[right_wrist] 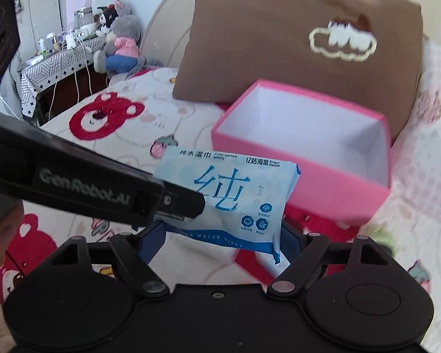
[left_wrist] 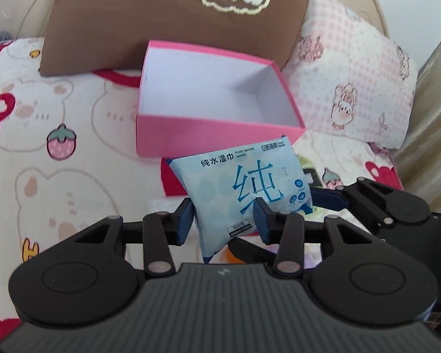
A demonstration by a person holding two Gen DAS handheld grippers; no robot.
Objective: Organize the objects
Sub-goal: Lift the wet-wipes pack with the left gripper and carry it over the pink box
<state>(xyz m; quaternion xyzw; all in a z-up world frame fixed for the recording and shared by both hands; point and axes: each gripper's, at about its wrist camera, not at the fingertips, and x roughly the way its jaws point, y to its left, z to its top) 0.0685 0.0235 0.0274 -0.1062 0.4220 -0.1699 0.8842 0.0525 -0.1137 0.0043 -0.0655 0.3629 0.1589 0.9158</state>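
My left claw [left_wrist: 224,216] clamps the wipes pack [left_wrist: 244,188]; the pink box [left_wrist: 217,139] lies just beyond, right claw [right_wrist: 220,235] apart.

A soft light-blue plastic packet of wet wipes [left_wrist: 244,188] with large blue Chinese lettering is held tilted above the bed, just in front of an open pink cardboard box [left_wrist: 217,135] with a white, empty interior.
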